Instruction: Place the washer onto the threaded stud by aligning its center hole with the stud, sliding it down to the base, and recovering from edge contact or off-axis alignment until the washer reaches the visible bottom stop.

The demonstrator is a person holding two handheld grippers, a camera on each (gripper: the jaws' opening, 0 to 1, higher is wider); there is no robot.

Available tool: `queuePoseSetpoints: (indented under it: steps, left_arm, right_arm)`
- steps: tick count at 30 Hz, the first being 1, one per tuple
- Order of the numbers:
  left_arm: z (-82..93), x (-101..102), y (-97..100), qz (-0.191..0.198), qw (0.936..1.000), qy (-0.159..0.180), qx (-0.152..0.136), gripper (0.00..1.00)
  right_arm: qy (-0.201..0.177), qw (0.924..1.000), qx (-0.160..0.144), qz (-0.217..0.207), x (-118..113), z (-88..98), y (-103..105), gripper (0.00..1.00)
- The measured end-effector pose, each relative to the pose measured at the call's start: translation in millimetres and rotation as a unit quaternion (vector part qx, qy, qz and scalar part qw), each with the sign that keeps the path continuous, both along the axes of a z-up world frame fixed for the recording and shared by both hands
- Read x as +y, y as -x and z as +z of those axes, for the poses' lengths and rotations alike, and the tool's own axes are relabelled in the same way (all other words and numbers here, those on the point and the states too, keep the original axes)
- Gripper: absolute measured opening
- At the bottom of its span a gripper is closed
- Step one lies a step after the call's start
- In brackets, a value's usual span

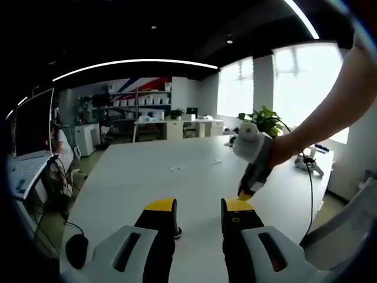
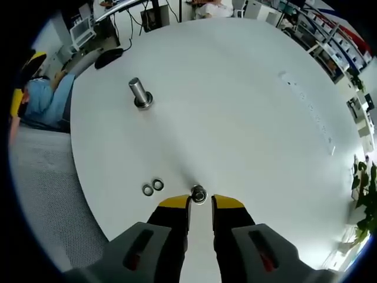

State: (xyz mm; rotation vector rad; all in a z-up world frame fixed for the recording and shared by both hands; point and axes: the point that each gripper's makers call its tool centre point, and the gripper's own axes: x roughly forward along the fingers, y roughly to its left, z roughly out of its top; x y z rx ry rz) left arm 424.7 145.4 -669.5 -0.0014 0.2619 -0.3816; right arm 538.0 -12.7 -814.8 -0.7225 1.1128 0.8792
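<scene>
Left gripper view sat low over the white table (image 1: 177, 177), facing roughly level across it twd far shelves (image 1: 138, 100) and windows (image 1: 306, 82), w/ right gripper (image 1: 246, 193) entering from the right. Right gripper view looked steeply down on the same table (image 2: 235, 118) from close above, threaded stud (image 2: 139, 93) further off. Shared: tabletop.

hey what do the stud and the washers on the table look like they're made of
Stud: probably bare steel, with a bright silvery shine. Two loose washers and the washer by the right gripper fingers: likely plated metal, grey and glossy. Table: matte white, possibly laminate.
</scene>
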Motion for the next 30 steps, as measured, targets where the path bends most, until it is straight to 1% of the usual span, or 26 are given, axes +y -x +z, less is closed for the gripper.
queuePoseSetpoints:
  steps: [7, 20, 30]
  left_arm:
    - [0.5, 0.3, -0.5, 0.001, 1.0, 0.001, 0.0, 0.28]
    - [-0.1, -0.1, -0.4, -0.001, 1.0, 0.002, 0.002, 0.29]
    - [-0.2, -1.7, -0.1, -0.003, 1.0, 0.003, 0.001, 0.29]
  right_arm:
    - [-0.004, 1.0, -0.003, 0.006, 2.4, 2.7, 1.1, 0.16]
    - [-0.005, 1.0, 0.0, 0.003, 1.9, 0.1, 2.5, 0.16]
    - [-0.004, 0.9999, 0.008, -0.005, -2.3, -3.1, 10.1, 0.16]
